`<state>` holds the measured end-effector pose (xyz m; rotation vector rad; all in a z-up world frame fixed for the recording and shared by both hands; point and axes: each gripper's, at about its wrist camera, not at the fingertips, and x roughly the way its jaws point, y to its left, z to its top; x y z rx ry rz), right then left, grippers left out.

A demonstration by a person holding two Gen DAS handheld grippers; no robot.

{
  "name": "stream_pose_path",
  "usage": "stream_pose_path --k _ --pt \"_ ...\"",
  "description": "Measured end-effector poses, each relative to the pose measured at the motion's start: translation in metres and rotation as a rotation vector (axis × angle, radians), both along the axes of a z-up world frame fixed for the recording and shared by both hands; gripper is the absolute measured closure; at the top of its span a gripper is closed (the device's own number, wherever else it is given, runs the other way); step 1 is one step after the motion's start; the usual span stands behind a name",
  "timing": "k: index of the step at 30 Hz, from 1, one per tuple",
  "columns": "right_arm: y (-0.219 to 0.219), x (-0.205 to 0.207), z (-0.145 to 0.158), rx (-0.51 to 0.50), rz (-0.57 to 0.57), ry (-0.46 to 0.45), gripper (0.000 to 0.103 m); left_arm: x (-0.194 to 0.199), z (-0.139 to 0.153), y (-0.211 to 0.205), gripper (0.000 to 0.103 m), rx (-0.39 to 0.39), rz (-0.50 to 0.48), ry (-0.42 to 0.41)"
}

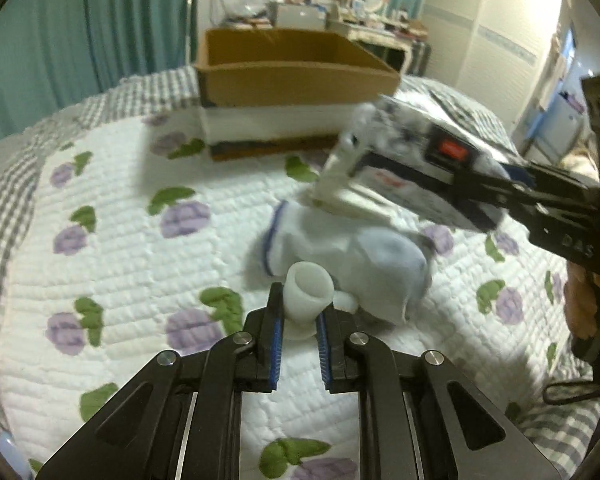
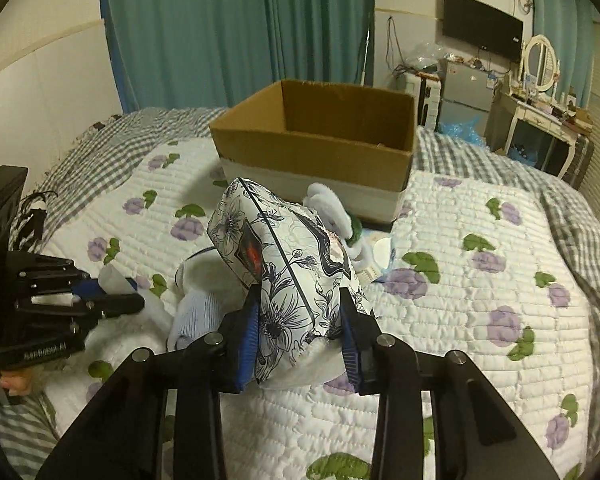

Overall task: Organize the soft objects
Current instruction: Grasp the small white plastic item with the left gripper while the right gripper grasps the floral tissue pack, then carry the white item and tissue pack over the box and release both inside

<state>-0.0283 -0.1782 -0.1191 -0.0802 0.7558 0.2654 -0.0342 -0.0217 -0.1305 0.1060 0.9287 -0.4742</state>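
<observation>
Quilted white bedding (image 2: 480, 312) printed with purple flowers and green leaves covers the bed, and on it the soft things lie. At the middle of the right wrist view the right gripper (image 2: 300, 336) has its fingers clamped on a floral tissue pack (image 2: 284, 264), black-and-white with a red diamond label too blurred to read, held tilted above the quilt. At nine o'clock from it the left gripper (image 1: 299, 332) has its fingers pinched on a small white silicone cup (image 1: 308, 292), just beside a white sock with blue trim (image 1: 340, 248) lying on the quilt. Its body reads roughly "AmBessLAI". At twelve o'clock stands an open cardboard box (image 2: 316, 148), with a white plush toy (image 2: 332, 208) at its foot. Teal curtains (image 2: 236, 28), a wall television (image 2: 482, 26) and a cluttered dresser with an oval mirror (image 2: 540, 64) lie beyond.
</observation>
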Motion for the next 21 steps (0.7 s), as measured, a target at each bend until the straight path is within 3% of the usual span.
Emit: stream_pose_path --k 21 --pt "-0.01 -0.025 0.099 0.027 -0.055 -0.257 0.068 0.007 0.086 0.027 0.089 -0.06 0.098 -0.316"
